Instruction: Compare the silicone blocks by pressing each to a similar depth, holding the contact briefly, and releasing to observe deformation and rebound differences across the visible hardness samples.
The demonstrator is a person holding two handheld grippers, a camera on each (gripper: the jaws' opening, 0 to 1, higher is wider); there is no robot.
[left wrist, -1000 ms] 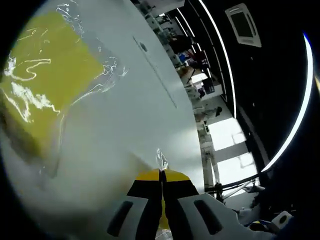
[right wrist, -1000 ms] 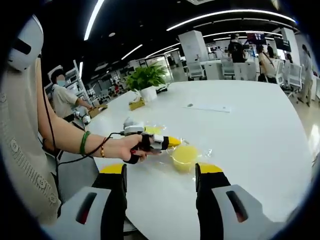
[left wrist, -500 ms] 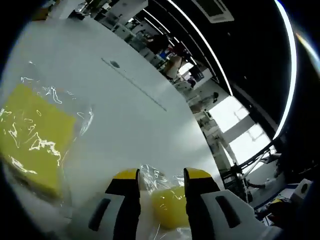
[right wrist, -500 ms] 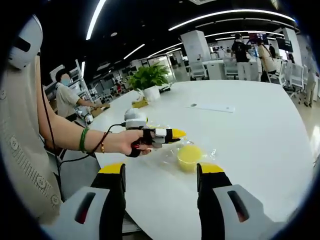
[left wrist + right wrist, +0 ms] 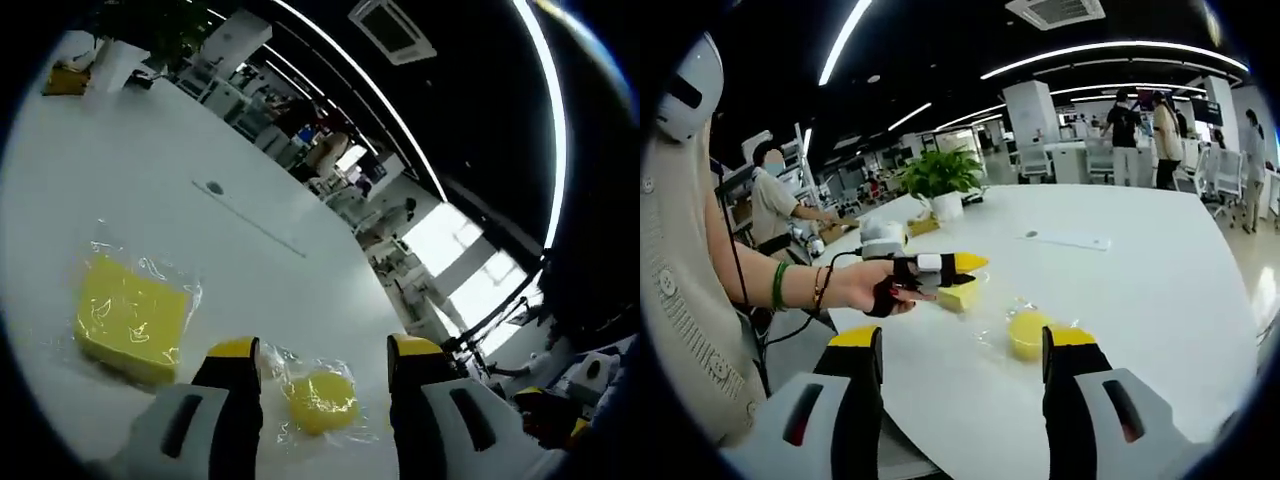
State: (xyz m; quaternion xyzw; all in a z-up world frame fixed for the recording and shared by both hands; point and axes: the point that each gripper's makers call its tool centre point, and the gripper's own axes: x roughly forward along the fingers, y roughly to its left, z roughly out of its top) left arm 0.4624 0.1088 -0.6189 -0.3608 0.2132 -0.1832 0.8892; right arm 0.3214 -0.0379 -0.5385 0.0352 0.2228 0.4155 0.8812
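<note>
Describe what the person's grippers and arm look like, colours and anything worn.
Both the left gripper and the right gripper have pale grey bodies with dark oval slots, black jaws and yellow tips. The left arm wears a green bangle, thin bracelets, a black hand strap and a trailing black cable.

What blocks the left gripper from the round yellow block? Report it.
Nothing solid. The left gripper is open above the round yellow block, which lies between its jaws in the left gripper view. Only the block's clear plastic bag covers it. The square yellow block lies off to the side.

Bare table (image 5: 150,190) beyond bagged blocks (image 5: 130,320)
</note>
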